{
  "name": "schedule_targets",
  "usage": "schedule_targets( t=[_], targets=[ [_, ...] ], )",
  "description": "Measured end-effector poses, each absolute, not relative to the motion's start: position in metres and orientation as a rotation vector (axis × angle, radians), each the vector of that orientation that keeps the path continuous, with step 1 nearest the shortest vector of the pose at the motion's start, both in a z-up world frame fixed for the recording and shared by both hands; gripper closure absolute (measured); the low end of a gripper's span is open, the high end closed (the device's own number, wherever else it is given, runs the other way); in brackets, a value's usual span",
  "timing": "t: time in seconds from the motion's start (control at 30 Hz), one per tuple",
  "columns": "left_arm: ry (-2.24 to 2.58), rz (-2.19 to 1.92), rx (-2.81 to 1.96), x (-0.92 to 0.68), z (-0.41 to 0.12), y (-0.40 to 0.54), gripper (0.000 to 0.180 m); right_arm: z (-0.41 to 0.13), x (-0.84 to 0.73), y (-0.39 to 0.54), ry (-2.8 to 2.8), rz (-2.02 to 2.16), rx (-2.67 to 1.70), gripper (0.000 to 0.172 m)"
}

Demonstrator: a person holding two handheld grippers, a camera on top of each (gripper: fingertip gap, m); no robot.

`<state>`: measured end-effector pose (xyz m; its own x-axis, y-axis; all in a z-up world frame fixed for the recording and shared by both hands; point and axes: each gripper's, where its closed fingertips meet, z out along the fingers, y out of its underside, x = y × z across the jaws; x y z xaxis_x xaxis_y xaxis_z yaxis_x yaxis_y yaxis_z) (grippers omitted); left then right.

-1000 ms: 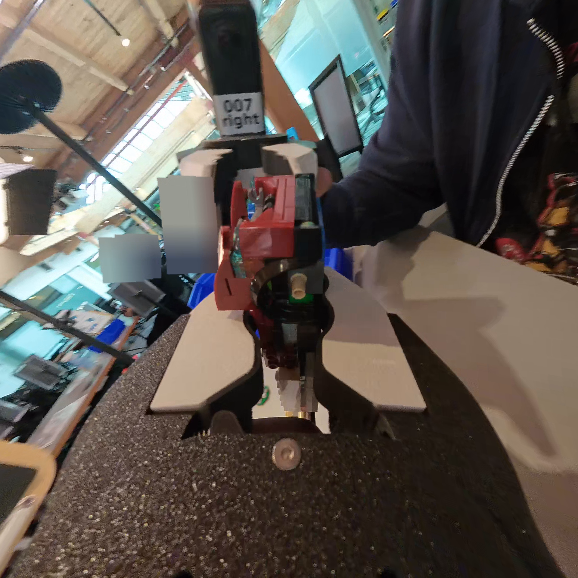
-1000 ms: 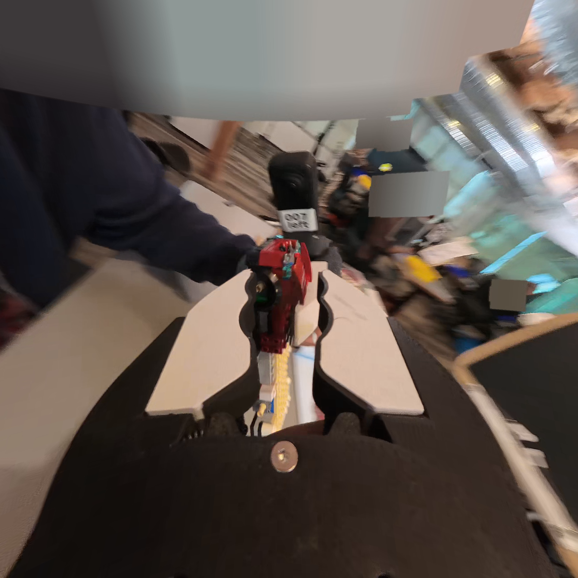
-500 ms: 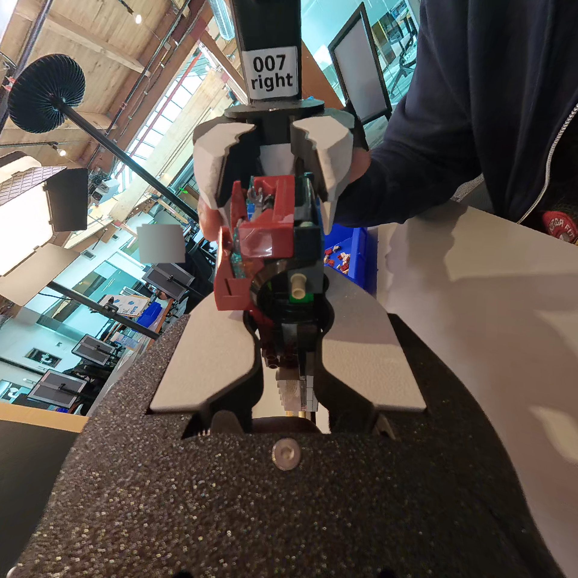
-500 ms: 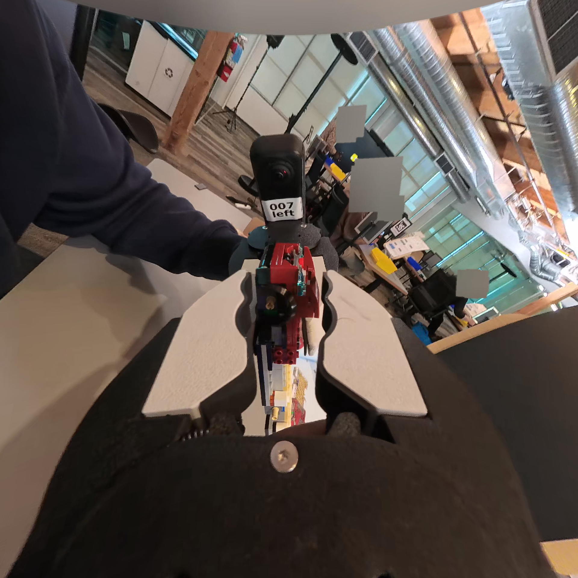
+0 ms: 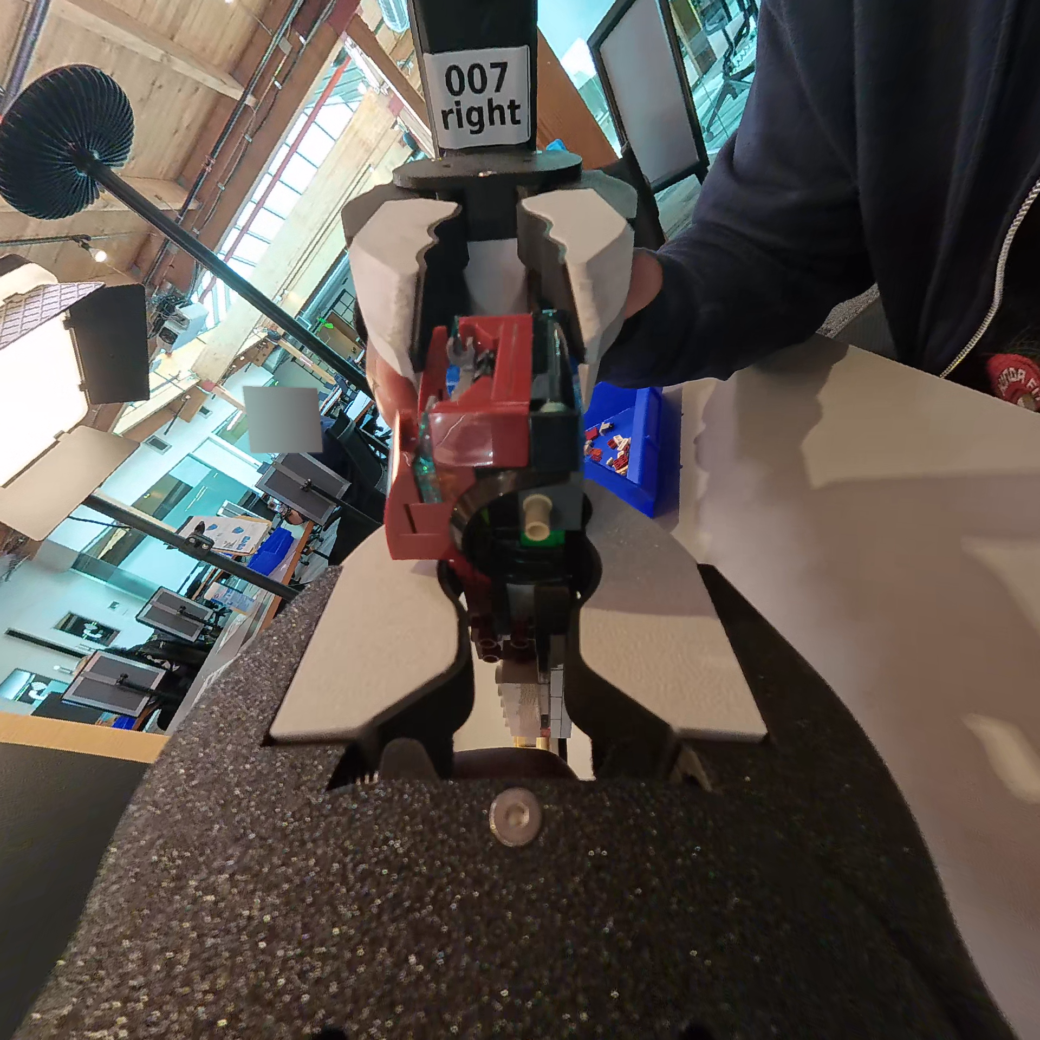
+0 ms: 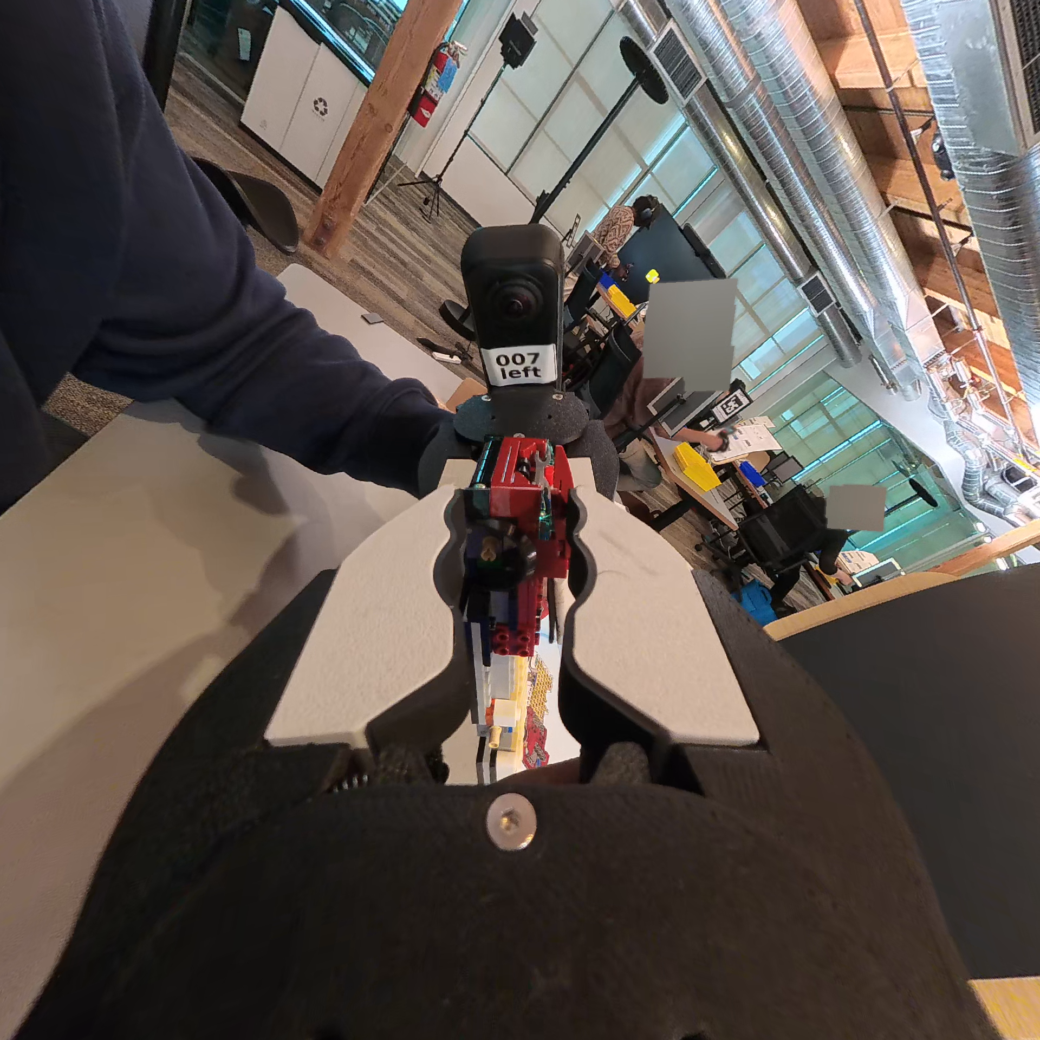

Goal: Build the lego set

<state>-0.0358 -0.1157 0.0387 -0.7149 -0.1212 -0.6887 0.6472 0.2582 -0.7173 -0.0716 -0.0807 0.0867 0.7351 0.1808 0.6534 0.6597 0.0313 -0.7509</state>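
A red and black toy brick model (image 5: 484, 427) with a dark wheel arch and a tan axle peg is held in the air between both grippers. My left gripper (image 5: 518, 540) is shut on its near end, with both pads pressed on its sides. The right gripper (image 5: 495, 349) faces it and clasps the far end. In the right wrist view my right gripper (image 6: 515, 518) is shut on the same model (image 6: 523, 495), and the left gripper (image 6: 518, 456) holds the other end. White, yellow and blue bricks of the model hang lower between the right fingers.
A white table (image 5: 844, 506) lies below and to the right, with a blue bin (image 5: 636, 444) of small loose bricks on it. A person's dark sleeve (image 6: 253, 349) reaches in from the left. Light stands and desks stand in the background.
The right gripper opened a little around the model's far end half a second ago and has closed on it again. Both grippers tilted upward and moved closer together.
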Motion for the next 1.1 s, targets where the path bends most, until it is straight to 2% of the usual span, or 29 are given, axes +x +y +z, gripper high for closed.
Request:
schedule_targets(
  t=[0.8,1.1],
  targets=[
    [1.824,-1.459,0.481,-0.034,0.045,-0.113,0.146,0.091,-0.073,-0.080,-0.693,-0.490,-1.487,0.137],
    [1.812,-1.513,0.499,-0.040,0.049,-0.112,0.145,0.087,-0.067,-0.080,-0.709,-0.523,-1.500,0.126]
  ],
)
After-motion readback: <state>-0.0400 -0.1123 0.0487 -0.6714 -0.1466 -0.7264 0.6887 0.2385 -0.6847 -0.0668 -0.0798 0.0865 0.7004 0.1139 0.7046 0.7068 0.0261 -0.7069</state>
